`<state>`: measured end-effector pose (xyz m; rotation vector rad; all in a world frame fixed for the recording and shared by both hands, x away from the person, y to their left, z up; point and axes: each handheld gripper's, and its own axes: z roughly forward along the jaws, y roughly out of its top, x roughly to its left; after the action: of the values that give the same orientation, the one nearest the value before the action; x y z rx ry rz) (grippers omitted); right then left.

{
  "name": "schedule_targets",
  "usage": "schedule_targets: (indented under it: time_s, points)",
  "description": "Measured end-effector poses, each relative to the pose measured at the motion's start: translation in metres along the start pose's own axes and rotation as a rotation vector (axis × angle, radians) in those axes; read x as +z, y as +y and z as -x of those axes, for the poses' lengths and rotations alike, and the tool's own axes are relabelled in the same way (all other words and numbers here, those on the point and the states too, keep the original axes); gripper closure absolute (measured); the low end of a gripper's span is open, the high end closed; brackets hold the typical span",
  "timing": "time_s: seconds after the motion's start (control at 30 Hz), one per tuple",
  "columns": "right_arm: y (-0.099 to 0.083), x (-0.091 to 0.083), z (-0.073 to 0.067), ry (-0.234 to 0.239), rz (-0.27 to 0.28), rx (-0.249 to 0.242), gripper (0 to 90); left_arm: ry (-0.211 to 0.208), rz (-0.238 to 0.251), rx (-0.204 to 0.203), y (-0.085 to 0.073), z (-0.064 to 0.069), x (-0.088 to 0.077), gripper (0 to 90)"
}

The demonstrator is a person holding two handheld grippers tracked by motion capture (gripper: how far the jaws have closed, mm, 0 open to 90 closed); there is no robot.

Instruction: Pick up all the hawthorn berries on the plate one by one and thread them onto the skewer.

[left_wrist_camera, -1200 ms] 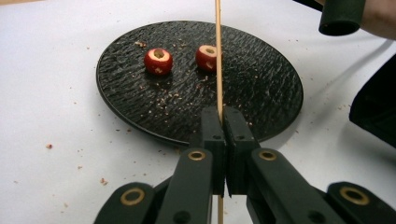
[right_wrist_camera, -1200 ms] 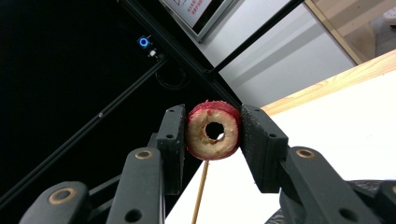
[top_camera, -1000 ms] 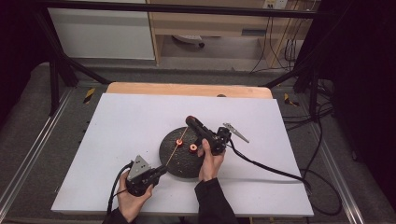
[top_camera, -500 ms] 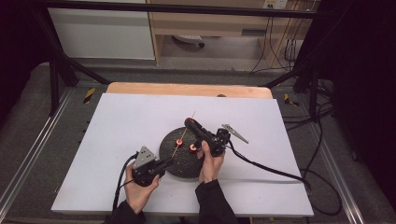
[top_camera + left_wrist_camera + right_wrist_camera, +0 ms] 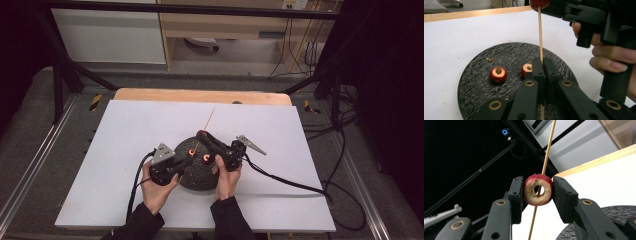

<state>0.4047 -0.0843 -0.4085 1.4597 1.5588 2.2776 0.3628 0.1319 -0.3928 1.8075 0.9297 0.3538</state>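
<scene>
My left gripper [image 5: 543,63] is shut on a thin wooden skewer [image 5: 540,32], which slants up and away from it. The skewer [image 5: 549,147] passes through the hole of a cored red fruit [image 5: 538,189], and my right gripper [image 5: 538,188] is shut on that fruit, above a round black plate [image 5: 200,175]. Two more cored red fruits [image 5: 498,74] [image 5: 527,69] lie on the plate [image 5: 479,95]. In the high view the left gripper [image 5: 186,162] is at the plate's left edge, the right gripper [image 5: 201,135] is over the plate, and the skewer [image 5: 210,117] reaches beyond it.
The plate sits near the front middle of a white table top [image 5: 125,130] with a wooden strip [image 5: 200,95] along its far edge. Black cables [image 5: 290,182] trail from the grippers to the right and front. Dark frame bars and a cabinet stand beyond the table.
My left hand has moved forward and right to the plate's edge, carrying the skewer up with it. The right hand has stayed put with the fruit.
</scene>
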Motion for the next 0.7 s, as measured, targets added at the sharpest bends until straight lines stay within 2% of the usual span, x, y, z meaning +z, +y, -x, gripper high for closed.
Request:
schedule_targets:
  time_s: [0.07, 0.47, 0.7]
  points:
    - [-0.001, -0.002, 0.0, -0.005, -0.007, -0.011, 62.4, -0.005, 0.002, -0.009, 0.002, 0.0, 0.003, 88.3]
    - [-0.005, -0.012, 0.003, -0.02, -0.035, -0.043, 62.3, -0.014, -0.004, 0.004, 0.013, 0.005, 0.017, 88.4]
    - [-0.008, -0.015, 0.005, -0.029, -0.058, -0.041, 62.0, -0.013, -0.01, 0.015, 0.014, 0.006, 0.021, 88.4]
